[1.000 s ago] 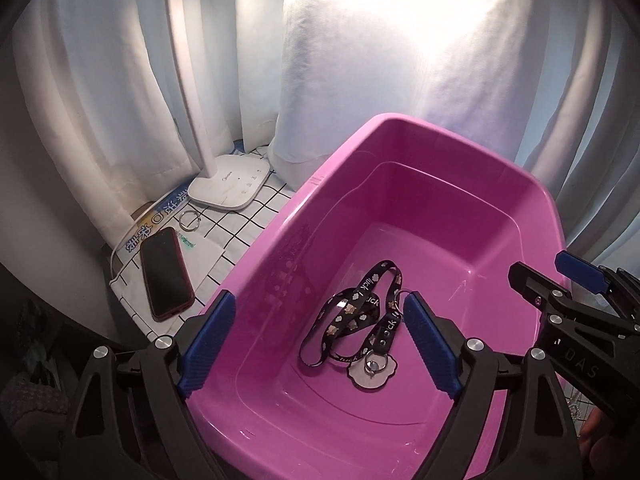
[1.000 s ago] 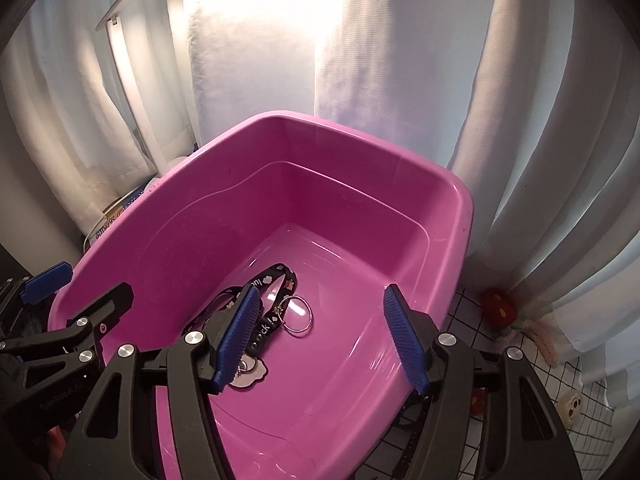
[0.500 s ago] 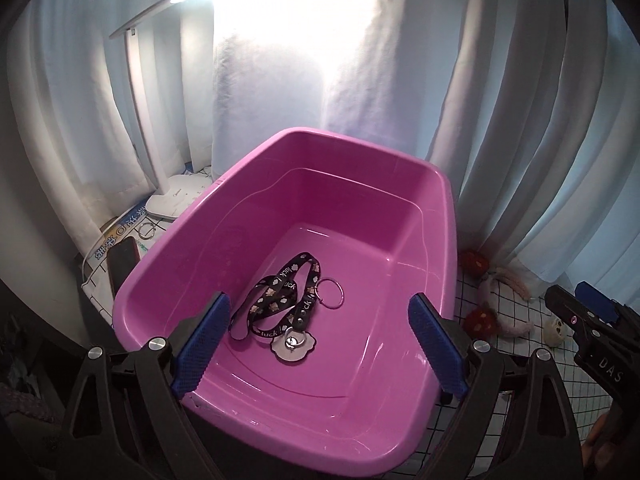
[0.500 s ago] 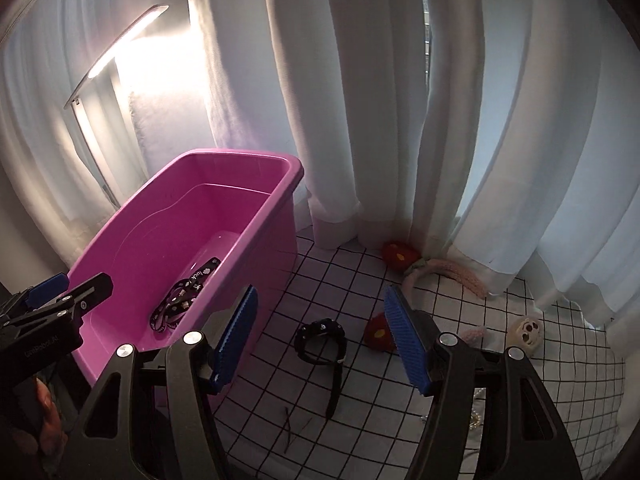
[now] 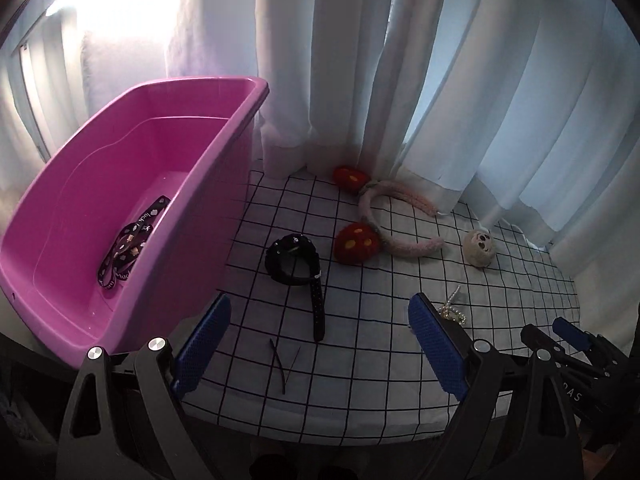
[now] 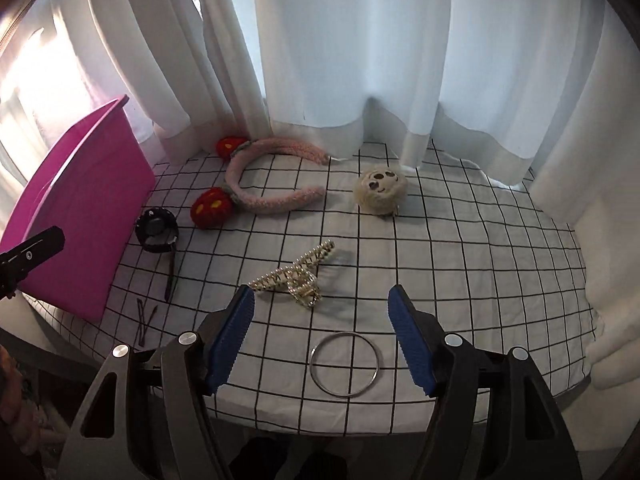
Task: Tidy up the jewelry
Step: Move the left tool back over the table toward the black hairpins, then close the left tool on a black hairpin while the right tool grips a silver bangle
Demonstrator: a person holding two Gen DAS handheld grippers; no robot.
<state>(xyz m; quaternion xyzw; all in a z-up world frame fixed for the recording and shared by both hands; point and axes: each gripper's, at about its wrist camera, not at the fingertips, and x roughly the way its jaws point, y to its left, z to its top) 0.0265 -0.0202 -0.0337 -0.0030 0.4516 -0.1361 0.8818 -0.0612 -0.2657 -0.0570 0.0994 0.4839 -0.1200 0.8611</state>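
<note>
A pink tub (image 5: 224, 176) stands at the left of a grid-patterned cloth (image 5: 380, 280) and holds a black lanyard (image 5: 128, 240). On the cloth lie a black watch (image 5: 298, 266), a pink headband with red mushrooms (image 5: 384, 216), a pearl hair clip (image 6: 298, 276), a silver bangle (image 6: 345, 364), a plush face charm (image 6: 380, 188) and two dark hairpins (image 5: 282, 360). My left gripper (image 5: 318, 352) is open and empty above the cloth's front edge, near the hairpins. My right gripper (image 6: 322, 340) is open and empty, over the bangle and just in front of the clip.
White curtains (image 6: 360, 60) hang close behind the cloth and on the right. The tub also shows at the left edge of the right wrist view (image 6: 80, 216). The cloth's front edge (image 6: 320, 424) drops off just before the grippers.
Both grippers have swung right, away from the tub and over the cloth. The tub has slid to the left of both views and the loose jewelry has come into view.
</note>
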